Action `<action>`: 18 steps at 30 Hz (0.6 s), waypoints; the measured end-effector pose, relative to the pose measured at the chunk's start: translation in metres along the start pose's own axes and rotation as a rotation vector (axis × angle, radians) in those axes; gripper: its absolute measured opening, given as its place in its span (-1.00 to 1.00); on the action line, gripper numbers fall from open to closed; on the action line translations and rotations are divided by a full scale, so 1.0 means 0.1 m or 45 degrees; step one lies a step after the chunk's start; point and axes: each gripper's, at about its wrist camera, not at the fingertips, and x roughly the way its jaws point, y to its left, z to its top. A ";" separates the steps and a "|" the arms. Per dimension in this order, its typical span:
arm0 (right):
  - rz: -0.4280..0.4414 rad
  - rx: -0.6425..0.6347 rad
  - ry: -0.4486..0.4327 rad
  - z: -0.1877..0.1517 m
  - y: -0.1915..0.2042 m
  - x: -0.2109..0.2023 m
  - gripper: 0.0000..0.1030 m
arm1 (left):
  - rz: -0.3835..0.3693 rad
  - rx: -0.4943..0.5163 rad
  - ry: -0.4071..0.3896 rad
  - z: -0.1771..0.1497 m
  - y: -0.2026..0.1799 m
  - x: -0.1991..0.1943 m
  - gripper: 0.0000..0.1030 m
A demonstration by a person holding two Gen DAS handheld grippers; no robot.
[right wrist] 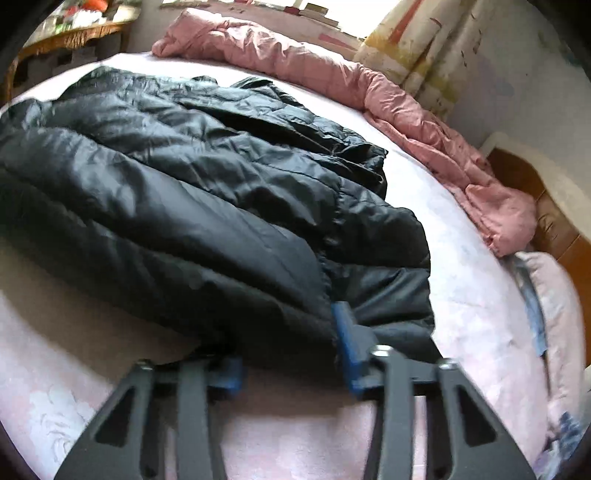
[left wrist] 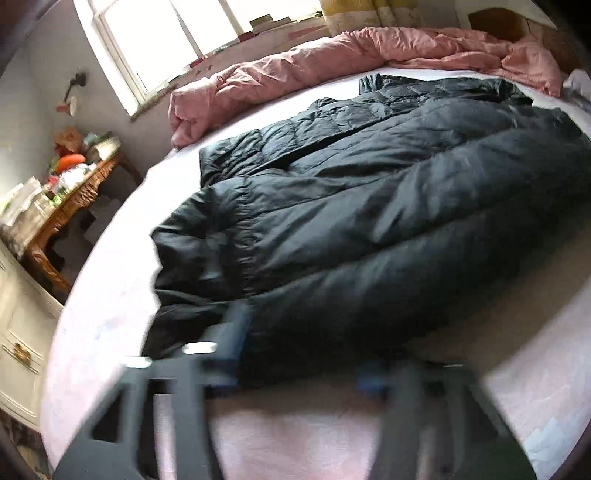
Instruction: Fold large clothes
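Observation:
A large black puffer jacket [left wrist: 369, 203] lies spread across the pink bed sheet [left wrist: 295, 424]. In the left wrist view my left gripper [left wrist: 303, 362] is at the jacket's near edge. Its blue pads [left wrist: 236, 343] stand on either side of a bunched fold of the hem, and the picture is blurred there. In the right wrist view the same jacket [right wrist: 184, 184] fills the left and middle. My right gripper [right wrist: 288, 362] has its blue pads [right wrist: 347, 350] pressed into the near hem, and fabric bulges between the jaws.
A crumpled pink duvet [left wrist: 369, 55] runs along the bed's far side under the window [left wrist: 166, 33]. A cluttered wooden table [left wrist: 74, 192] and a white drawer cabinet [left wrist: 18, 332] stand left of the bed. A pillow [right wrist: 554, 314] and a brown headboard [right wrist: 546, 221] are at the right.

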 end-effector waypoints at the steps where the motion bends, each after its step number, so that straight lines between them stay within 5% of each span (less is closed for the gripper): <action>1: 0.004 0.010 -0.011 -0.02 -0.01 -0.03 -0.55 | -0.004 0.006 -0.020 -0.02 -0.01 -0.06 -0.55; 18: 0.112 0.062 -0.145 -1.28 -0.05 -1.65 -0.67 | -0.209 -0.101 -0.108 -0.92 0.10 -1.68 -0.62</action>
